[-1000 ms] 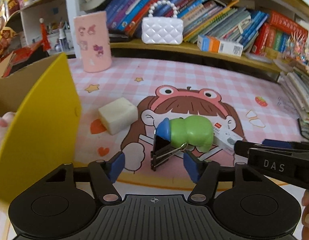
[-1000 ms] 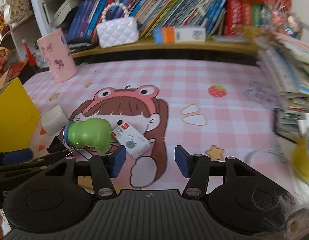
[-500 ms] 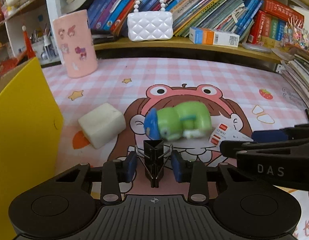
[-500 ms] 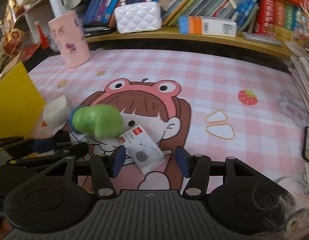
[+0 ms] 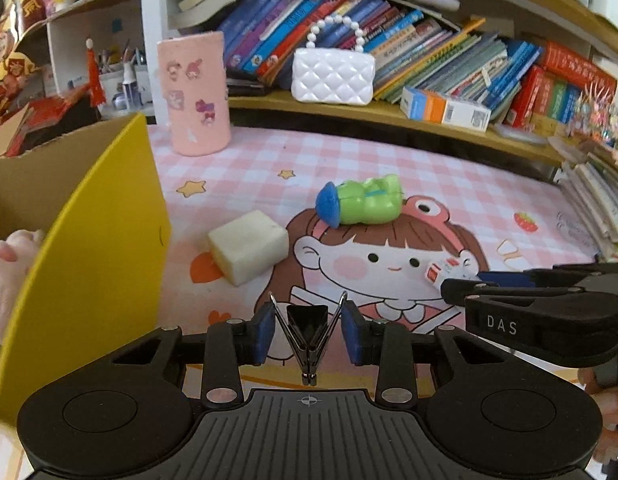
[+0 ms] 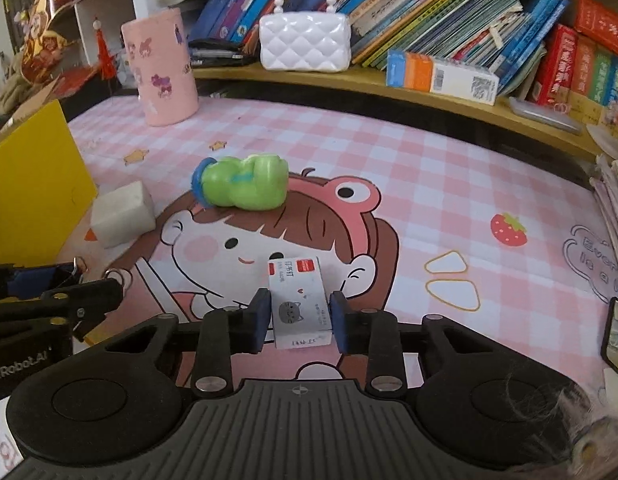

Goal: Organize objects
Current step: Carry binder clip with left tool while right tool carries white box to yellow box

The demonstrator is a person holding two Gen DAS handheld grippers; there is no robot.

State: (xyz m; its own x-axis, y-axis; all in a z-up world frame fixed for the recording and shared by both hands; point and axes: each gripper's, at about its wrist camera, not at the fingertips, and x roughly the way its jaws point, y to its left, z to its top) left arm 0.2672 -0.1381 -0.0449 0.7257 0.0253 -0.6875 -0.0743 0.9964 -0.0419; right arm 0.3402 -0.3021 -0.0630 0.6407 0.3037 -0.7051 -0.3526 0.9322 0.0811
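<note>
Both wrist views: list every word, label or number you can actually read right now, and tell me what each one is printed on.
"DAS": white letters on the right gripper, seen in the left wrist view.
"enRobot.AI": partial white lettering, cut off by the frame edge, on the left gripper body.
Small white box held by the right gripper: red label and print, too small to read.
Book spines and the orange and blue carton: blurred, unreadable.

- Left gripper, blue pads clamped on a black binder clip, wire handles splayed.
- Green toy with blue cap, lying on the pink checked mat.
- Cream block near a yellow box.
- Right gripper at right, over a small white box.
</note>
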